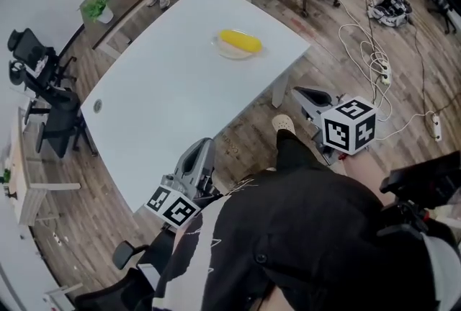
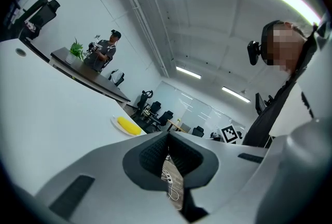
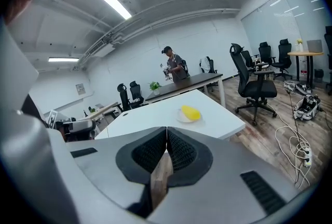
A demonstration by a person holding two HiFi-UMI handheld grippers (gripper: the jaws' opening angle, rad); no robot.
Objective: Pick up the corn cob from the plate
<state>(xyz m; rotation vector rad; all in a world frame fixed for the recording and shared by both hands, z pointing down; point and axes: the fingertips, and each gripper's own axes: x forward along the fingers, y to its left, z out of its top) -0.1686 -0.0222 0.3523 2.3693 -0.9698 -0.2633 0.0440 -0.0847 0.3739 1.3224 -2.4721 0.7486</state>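
Yellow corn cob [image 1: 240, 41] lying on a pale plate [image 1: 225, 52] near the far right corner of the white tabletop [image 1: 173, 104], well apart from both tools. Left tool [image 1: 202, 150] sits at the near edge of the tabletop, pointing roughly level. Its jaws are pressed together at the tips and nothing is between them. Right tool [image 1: 302, 96] hangs beyond the tabletop's right edge, over the wooden floor and tilted downward, with its jaws likewise closed on nothing.

In the left gripper view the cob [image 2: 128, 126] appears left of the closed tool [image 2: 167, 137] and shows its full length, so its long axis lies broadside to that tool. In the right gripper view the cob [image 3: 191, 112] lies ahead and a little right of the closed tool [image 3: 166, 135]. It looks foreshortened there, so its long axis runs nearly along that tool's line of approach.

By the head view the right tool seems the nearer of the two. Either tool would need to open its jaws and cross the gap, and the right would probably have to swing round to take the cob across its narrow width
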